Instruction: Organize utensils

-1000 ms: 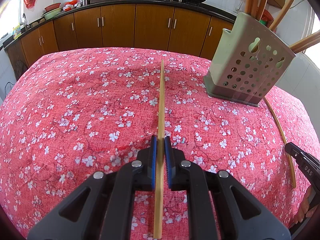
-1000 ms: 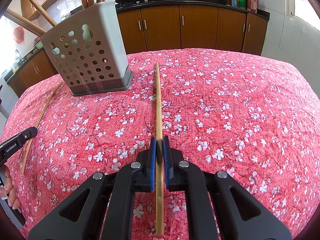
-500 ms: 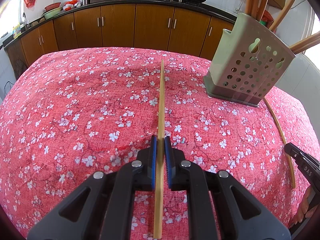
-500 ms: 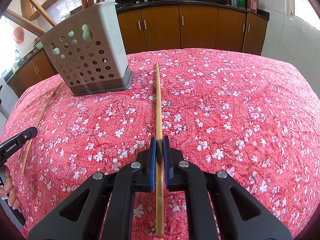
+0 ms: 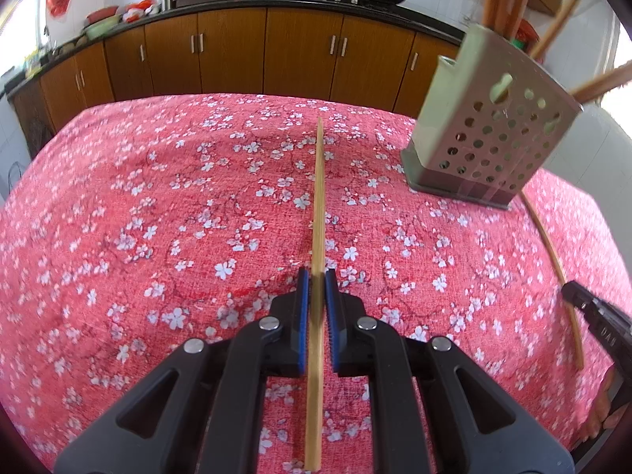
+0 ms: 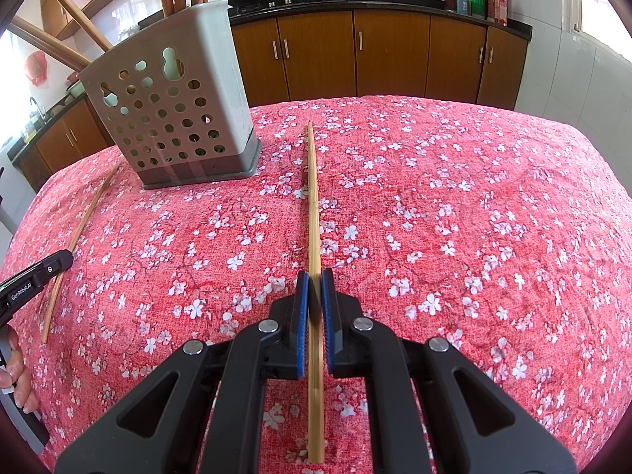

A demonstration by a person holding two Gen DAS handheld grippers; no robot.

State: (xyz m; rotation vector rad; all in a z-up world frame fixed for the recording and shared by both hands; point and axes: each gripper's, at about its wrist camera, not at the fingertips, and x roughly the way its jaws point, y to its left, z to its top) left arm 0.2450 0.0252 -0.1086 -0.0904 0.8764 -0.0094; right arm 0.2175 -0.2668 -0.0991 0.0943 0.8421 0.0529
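My left gripper [image 5: 317, 276] is shut on a bamboo chopstick [image 5: 319, 197] that points straight ahead over the red flowered tablecloth [image 5: 158, 217]. In the right wrist view my right gripper [image 6: 312, 276] is shut on a second bamboo chopstick [image 6: 313, 197] in the same way. A grey perforated utensil holder [image 5: 486, 138] stands between the two, with several wooden utensils sticking out of its top. It also shows in the right wrist view, where the utensil holder [image 6: 177, 118] is left of the held chopstick. Each view catches the other gripper and its chopstick at the edge.
Brown kitchen cabinets [image 5: 300, 51] under a dark counter with woks run behind the table. The cloth falls away at the table's far edge [image 6: 395, 98]. A person's fingers [image 6: 15, 375] show at the lower left in the right wrist view.
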